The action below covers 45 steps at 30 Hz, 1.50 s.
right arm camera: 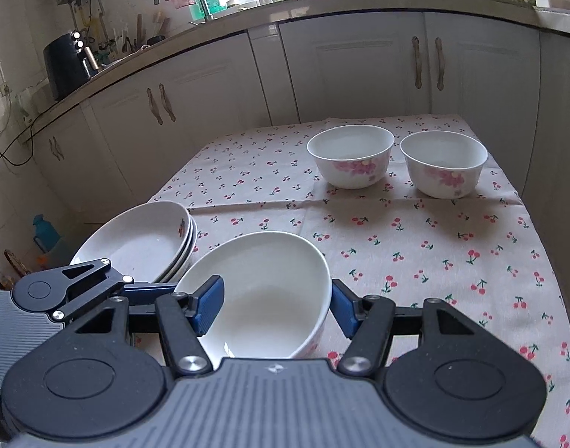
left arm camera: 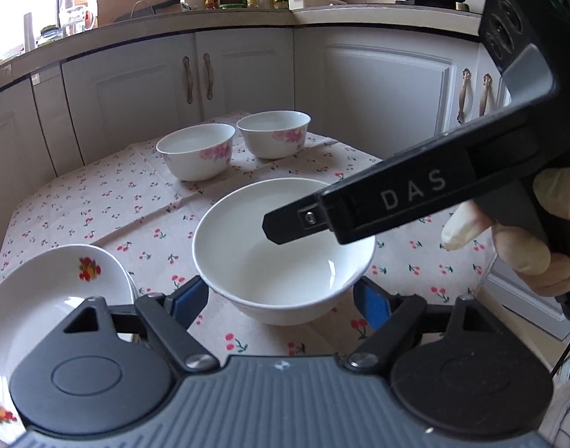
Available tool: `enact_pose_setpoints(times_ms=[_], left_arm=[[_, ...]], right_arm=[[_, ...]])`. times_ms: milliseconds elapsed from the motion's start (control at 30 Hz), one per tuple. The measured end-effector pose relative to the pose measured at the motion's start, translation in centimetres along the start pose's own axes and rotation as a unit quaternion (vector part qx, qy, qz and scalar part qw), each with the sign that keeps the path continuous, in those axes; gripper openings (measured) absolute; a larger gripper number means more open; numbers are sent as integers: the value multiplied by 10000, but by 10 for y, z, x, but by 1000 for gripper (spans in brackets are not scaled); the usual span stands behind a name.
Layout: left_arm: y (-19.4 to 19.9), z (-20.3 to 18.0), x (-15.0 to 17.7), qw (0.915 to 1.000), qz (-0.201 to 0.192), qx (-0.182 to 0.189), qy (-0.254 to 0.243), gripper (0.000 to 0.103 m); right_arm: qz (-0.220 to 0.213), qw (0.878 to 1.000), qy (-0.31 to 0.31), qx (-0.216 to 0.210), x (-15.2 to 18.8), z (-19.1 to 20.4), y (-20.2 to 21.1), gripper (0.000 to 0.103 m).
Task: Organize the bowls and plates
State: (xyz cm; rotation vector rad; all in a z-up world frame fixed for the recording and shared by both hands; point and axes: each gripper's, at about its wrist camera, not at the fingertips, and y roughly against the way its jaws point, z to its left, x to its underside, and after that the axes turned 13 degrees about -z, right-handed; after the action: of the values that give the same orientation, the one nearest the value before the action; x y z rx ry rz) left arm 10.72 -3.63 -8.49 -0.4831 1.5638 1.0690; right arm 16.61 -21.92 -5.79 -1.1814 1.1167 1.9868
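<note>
- Right gripper (right arm camera: 275, 306): we see its jaws part open and straddling 1 side of a large white bowl (right arm camera: 262, 291). The left blue pad (right arm camera: 210, 298) hangs inside the hollow, clear of the wall. The right pad sits just outside the wall, at or very near it. Nothing is clamped, so we read this gripper as released.
- Left gripper (left arm camera: 283, 298): its jaws stand about half open with the near side of the same bowl between the 2 blue pads. Each pad lies right against the bowl's outline, but we cannot tell whether they press on it or only flank it.
- The bowl lies directly ahead of both grippers and close in, so neither is clearly the nearer. It is round, with no long axis. Its mouth faces up, and from the right wrist it looks tipped toward the left.
- A gloved hand (left arm camera: 524, 257) holds the right gripper's handle, which reaches in over the bowl from the right.
- Just left of the bowl sits a stack of shallow plates (right arm camera: 135, 239), nearly touching it.
- Well beyond, at the far end of the cherry-print tablecloth (right arm camera: 415, 254), 2 smaller flowered bowls (right arm camera: 350, 162) stand side by side, apart from each other.
- We judge the next move depends on closing firmly on the wall before any lift.
</note>
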Motion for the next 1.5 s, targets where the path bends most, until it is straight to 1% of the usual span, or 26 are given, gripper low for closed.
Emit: enact_pose_setpoints(times_ms=[333, 633, 933, 1100, 1200, 1233, 1267, 1300, 1367, 1433, 1500], left_arm=[[3, -1, 6, 10000, 43, 16, 15, 84], [1, 0, 6, 10000, 62, 46, 46, 84], [-1, 2, 8, 9999, 1, 110, 82, 84], [-1, 7, 8, 9993, -26, 217, 303, 89], [-3, 4, 7, 9996, -12, 190, 204, 89], [-3, 3, 7, 9997, -3, 175, 194, 90], [-3, 3, 7, 9997, 2, 176, 196, 90], [-3, 3, 7, 9996, 10, 182, 203, 90], [-2, 3, 6, 9996, 14, 190, 206, 92], [0, 3, 6, 9996, 35, 211, 184, 93], [4, 2, 4, 9994, 87, 281, 169, 94]], right_arm=[[55, 10000, -49, -41, 7, 0, 2, 68], [142, 9998, -144, 7, 9, -3, -3, 68], [144, 9997, -191, 30, 10, -5, -3, 69], [126, 9995, -293, -46, 11, -7, -3, 71], [143, 9994, -306, -44, 13, -8, -2, 73], [150, 9994, -319, -48, 13, -9, -2, 74], [141, 9993, -342, -47, 12, -9, -2, 80], [111, 9993, -361, -34, 11, -10, 0, 83], [4, 9993, -382, -21, 9, -11, 4, 94], [-69, 9992, -396, -2, 6, -13, 8, 97], [-118, 9991, -413, -20, 4, -14, 12, 97]])
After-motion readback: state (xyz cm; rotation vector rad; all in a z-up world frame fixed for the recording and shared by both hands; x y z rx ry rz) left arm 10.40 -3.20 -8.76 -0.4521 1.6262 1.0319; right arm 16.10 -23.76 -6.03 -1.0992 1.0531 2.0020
